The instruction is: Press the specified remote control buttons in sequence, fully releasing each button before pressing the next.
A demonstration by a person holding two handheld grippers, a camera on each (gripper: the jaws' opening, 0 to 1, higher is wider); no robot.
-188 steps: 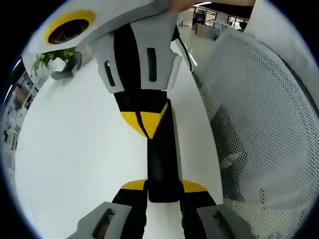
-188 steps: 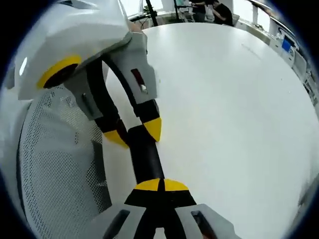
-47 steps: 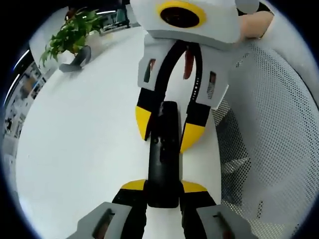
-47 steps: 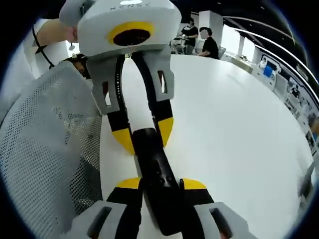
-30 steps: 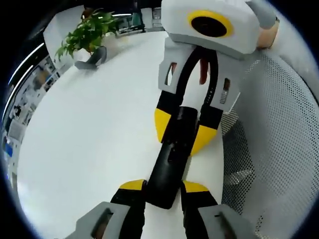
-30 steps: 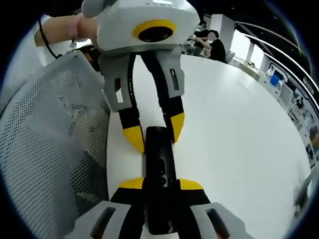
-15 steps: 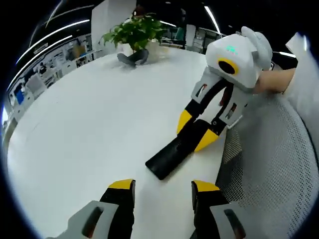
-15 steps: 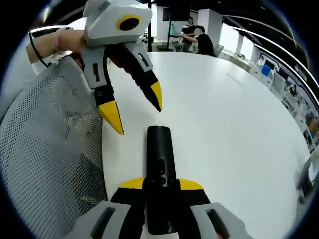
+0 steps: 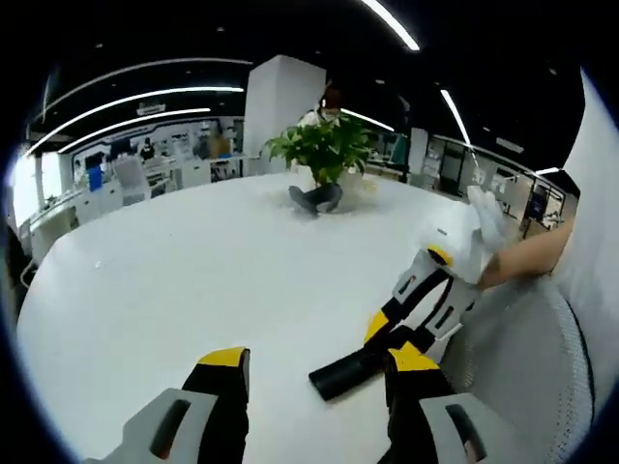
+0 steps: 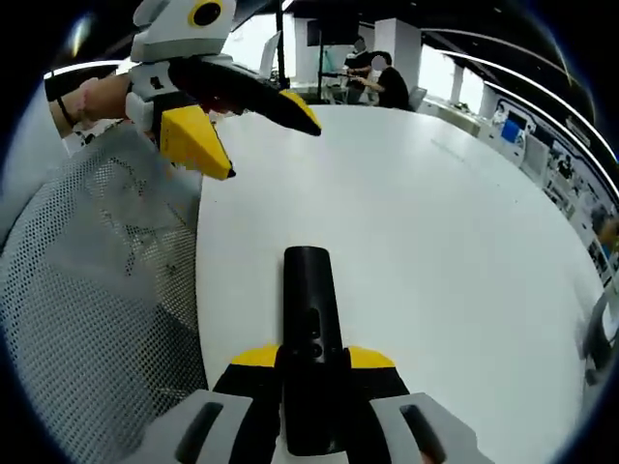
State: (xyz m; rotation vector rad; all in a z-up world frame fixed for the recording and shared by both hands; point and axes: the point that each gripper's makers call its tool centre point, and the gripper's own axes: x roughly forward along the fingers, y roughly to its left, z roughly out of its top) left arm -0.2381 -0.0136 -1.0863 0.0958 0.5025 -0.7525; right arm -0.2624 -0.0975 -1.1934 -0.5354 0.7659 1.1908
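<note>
The black remote (image 10: 308, 309) lies lengthwise on the white table (image 10: 464, 242), its buttons facing up. My right gripper (image 10: 311, 360) is shut on its near end, yellow tips on both sides. My left gripper (image 10: 266, 145) hangs open above the table's far left, well clear of the remote. In the left gripper view my left gripper (image 9: 319, 360) stands open with nothing between its jaws. Beyond it the right gripper (image 9: 392, 345) holds the remote (image 9: 348, 372) near the table edge.
A potted plant (image 9: 324, 155) with a grey object (image 9: 314, 198) in front of it stands at the far side of the table. A white mesh chair back (image 10: 97, 290) runs along the table edge. People (image 10: 387, 77) sit at the far end.
My left gripper has opened, let go of the remote's far end and pulled up and away. The right gripper stays shut on the remote, which has not moved.
</note>
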